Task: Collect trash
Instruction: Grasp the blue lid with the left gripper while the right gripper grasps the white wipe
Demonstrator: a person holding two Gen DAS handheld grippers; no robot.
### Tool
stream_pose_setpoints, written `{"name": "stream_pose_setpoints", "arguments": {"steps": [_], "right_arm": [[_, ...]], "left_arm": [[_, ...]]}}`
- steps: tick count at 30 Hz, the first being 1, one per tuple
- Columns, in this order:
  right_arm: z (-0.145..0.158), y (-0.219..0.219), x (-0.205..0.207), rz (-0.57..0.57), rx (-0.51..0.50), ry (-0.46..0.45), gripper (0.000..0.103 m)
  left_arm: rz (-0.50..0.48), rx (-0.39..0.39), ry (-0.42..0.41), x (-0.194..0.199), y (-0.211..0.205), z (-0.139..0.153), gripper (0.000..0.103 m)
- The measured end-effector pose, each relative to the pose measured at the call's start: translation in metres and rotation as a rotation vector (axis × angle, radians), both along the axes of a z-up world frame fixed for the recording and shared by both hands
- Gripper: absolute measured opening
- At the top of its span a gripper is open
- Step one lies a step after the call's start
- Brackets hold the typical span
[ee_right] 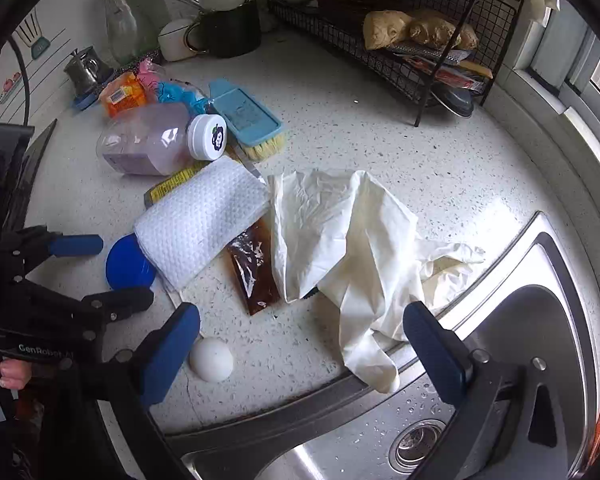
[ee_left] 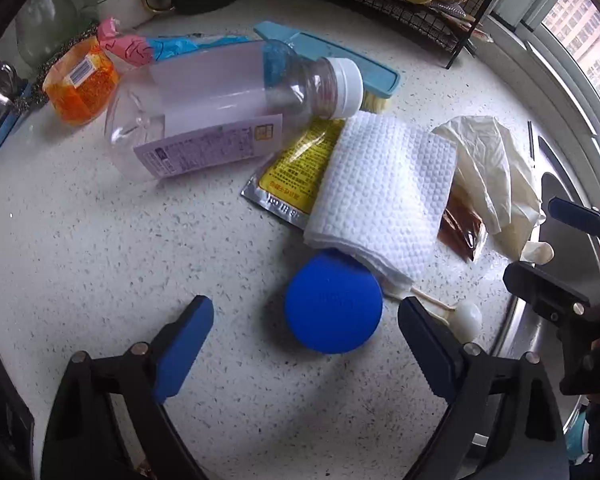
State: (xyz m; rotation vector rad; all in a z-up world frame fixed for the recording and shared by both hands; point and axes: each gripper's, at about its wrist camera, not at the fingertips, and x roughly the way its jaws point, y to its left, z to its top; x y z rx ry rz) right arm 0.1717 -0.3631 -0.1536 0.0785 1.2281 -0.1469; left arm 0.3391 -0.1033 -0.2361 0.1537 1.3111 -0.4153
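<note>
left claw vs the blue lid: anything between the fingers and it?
No. In the left wrist view the blue lid sits between the open left claw's fingers, with only bare speckled counter on either side. A folded paper towel overlaps its far edge.

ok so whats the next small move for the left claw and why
Probably lower the left claw a little further and close on the round blue plastic lid. Its jaws stand open on either side of the lid without touching it, and the folded white paper towel overlaps only the lid's far edge.
</note>
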Motion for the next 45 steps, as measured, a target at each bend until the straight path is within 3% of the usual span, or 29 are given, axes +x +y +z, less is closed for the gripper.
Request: {"name": "stream_pose_setpoints", "arguments": {"steps": [2,5,9,15,20,25,33,39,45], "right_arm": [[-0.002,0.000,0.000,-0.001,-0.003,0.002,0.102],[-0.001,0.000,0.001,-0.007,0.012,0.002,0.102],[-0.002,0.003,0.006,0.005,0.020,-0.003,0.102],[0.005,0.018,0.022,0.068,0.040,-0.024,0.102],[0.009,0.044,0.043,0.178,0.058,-0.048,0.102],[-0.005,0.073,0.067,0.282,0.050,-0.029,0.102],[-0.028,0.103,0.092,0.375,-0.002,0.004,0.087],[-0.028,0.099,0.090,0.375,0.025,0.008,0.086],[-0.043,0.094,0.091,0.350,-0.015,0.040,0.085]], "left_arm": [[-0.006,0.023,-0.018,0.003,-0.005,0.000,0.090],[-0.010,0.042,-0.042,0.005,-0.008,0.002,0.077],[-0.011,0.047,-0.063,0.003,-0.006,0.007,0.043],[0.060,0.005,-0.036,-0.009,0.026,0.014,0.043],[0.120,0.001,-0.066,-0.019,0.049,0.034,0.043],[0.171,0.010,-0.086,-0.025,0.074,0.050,0.043],[0.249,0.037,-0.051,-0.028,0.102,0.033,0.043],[0.284,0.028,-0.047,-0.033,0.124,0.029,0.043],[0.299,0.015,-0.046,-0.031,0.135,0.027,0.043]]}}
